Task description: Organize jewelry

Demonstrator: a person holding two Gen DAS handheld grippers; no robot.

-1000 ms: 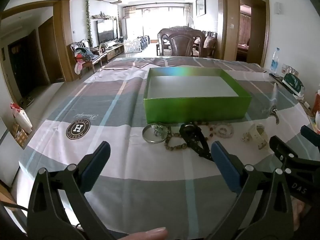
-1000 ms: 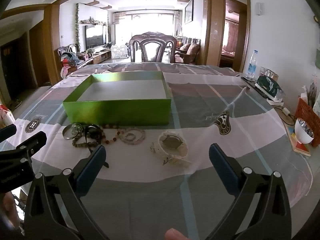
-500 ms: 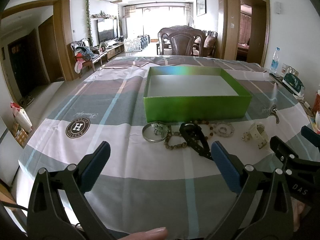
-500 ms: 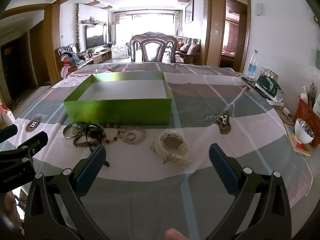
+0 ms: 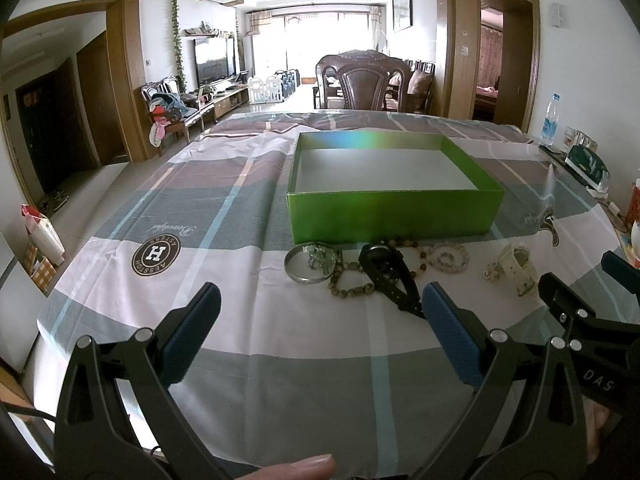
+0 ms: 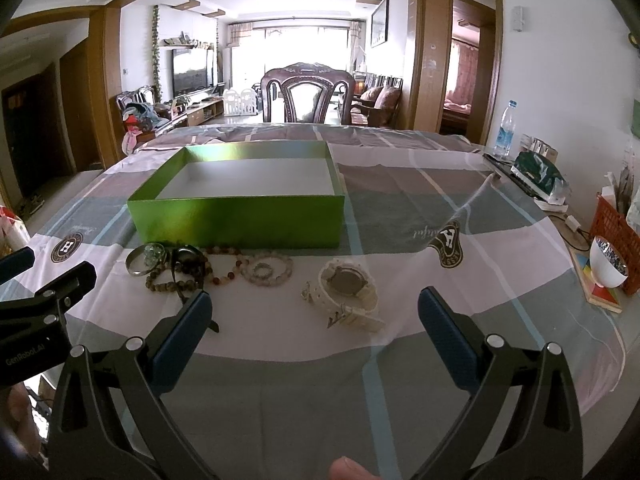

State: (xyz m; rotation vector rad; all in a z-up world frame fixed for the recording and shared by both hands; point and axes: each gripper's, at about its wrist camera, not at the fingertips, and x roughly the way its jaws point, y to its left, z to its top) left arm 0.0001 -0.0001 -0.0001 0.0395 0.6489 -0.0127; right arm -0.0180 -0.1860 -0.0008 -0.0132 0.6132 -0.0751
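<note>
An open green box with a white floor stands on the checked tablecloth. In front of it lie a silver bangle, a black watch, bead bracelets, a clear bead bracelet and a white watch. My left gripper is open and empty, short of the bangle and black watch. My right gripper is open and empty, just short of the white watch.
At the table's right edge stand a water bottle, a green packet, a red basket and a white bowl. A dark wooden chair stands behind the table. The table's left edge drops to the floor.
Both grippers have crept slightly forward toward the jewelry; the items sit a little closer in both views. Both stay open.
</note>
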